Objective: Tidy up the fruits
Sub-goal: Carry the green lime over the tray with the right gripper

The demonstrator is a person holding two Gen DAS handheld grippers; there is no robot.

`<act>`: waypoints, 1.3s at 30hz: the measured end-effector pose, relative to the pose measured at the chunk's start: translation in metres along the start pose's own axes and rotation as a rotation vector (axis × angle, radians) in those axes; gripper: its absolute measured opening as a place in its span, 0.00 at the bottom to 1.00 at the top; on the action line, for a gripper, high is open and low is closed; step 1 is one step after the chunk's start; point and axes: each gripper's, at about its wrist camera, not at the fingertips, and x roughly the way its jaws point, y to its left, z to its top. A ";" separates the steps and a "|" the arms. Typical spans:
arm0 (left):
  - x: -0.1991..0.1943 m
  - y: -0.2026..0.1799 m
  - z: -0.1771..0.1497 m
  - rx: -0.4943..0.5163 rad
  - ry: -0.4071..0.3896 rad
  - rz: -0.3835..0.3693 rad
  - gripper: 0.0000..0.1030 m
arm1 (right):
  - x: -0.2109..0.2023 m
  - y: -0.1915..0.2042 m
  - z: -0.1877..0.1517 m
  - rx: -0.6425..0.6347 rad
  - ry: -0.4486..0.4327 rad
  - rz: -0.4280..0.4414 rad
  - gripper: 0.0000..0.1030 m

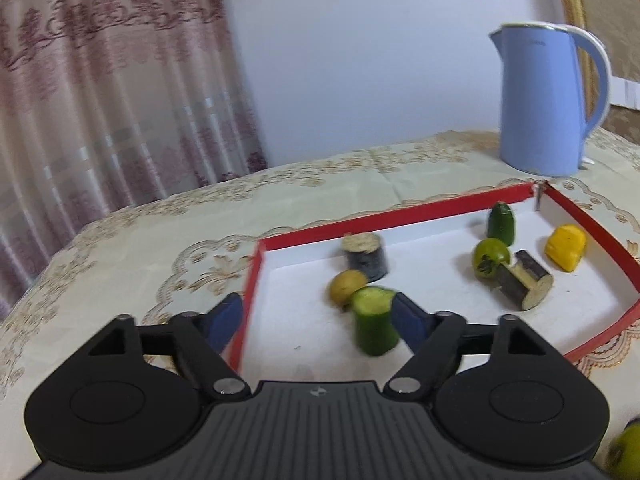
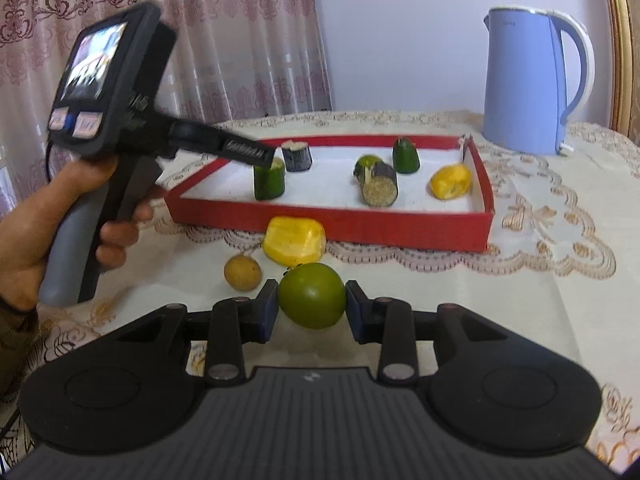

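A red-walled tray [image 1: 304, 236] with a white floor holds a cucumber piece [image 1: 374, 320], a small yellow-brown fruit [image 1: 346, 286], two dark sugarcane pieces [image 1: 366, 258], a green persimmon [image 1: 490, 258], a green cucumber end [image 1: 500, 222] and a yellow pepper piece [image 1: 566, 246]. My left gripper [image 1: 318, 316] is open over the tray's left part, the cucumber piece standing by its right finger. My right gripper [image 2: 312, 310] has its pads against a green round fruit [image 2: 312, 296] on the tablecloth in front of the tray [image 2: 360, 226]. A yellow pepper piece [image 2: 294, 242] and a small brown fruit [image 2: 242, 272] lie just beyond it.
A blue electric kettle [image 2: 528, 80] stands behind the tray at the right. The table has a cream embroidered cloth [image 2: 540, 280]. A curtain hangs at the back left. The left hand-held gripper [image 2: 120, 120] reaches over the tray's left corner.
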 end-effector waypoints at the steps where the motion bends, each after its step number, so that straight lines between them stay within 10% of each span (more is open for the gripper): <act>1: -0.002 0.003 -0.003 -0.006 -0.003 0.015 0.83 | -0.001 0.000 0.002 -0.004 -0.008 -0.002 0.33; 14: -0.002 0.048 -0.034 -0.177 0.003 0.043 0.91 | 0.007 0.001 0.022 -0.020 -0.074 -0.029 0.33; 39: -0.003 0.041 -0.033 -0.140 -0.008 0.088 1.00 | 0.035 -0.036 0.044 0.018 -0.233 -0.210 0.33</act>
